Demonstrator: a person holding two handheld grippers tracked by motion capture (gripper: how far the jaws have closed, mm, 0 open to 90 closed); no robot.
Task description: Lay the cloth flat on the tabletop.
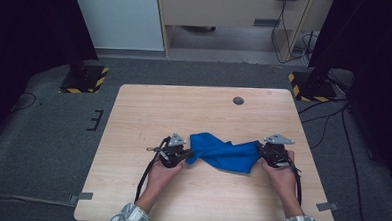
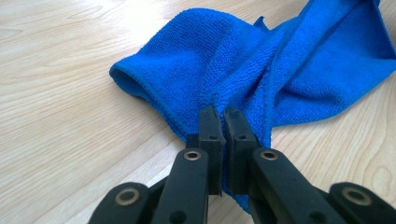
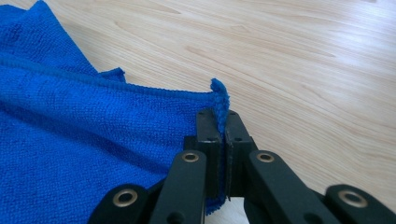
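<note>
In the high view, a blue cloth point(image 1: 225, 153) lies on the light wooden worktop point(image 1: 184, 110), a little below the centre of the frame. It is crumpled and stretched between the two tools. The left tool point(image 1: 188, 153) is at the cloth's left end and the right tool point(image 1: 260, 152) is at its right end; a hand holds each one, and both forearms come in from the bottom edge.

In the left gripper view, the left tool point(image 2: 223, 117) has its black jaws pressed together on a bunched fold of the blue cloth point(image 2: 261, 70), which spreads to the upper right of the frame and rests on the worktop point(image 2: 70, 93).

In the right gripper view, the right tool point(image 3: 222, 122) is also closed, and it pinches a corner of the blue cloth point(image 3: 70, 140). A small tip of fabric stands up just above the jaws. The cloth covers the left part of the frame, and bare worktop point(image 3: 303, 60) is at the right.

A small dark round spot point(image 1: 238, 100) is on the worktop in the upper part of the high view, well apart from the cloth.
</note>
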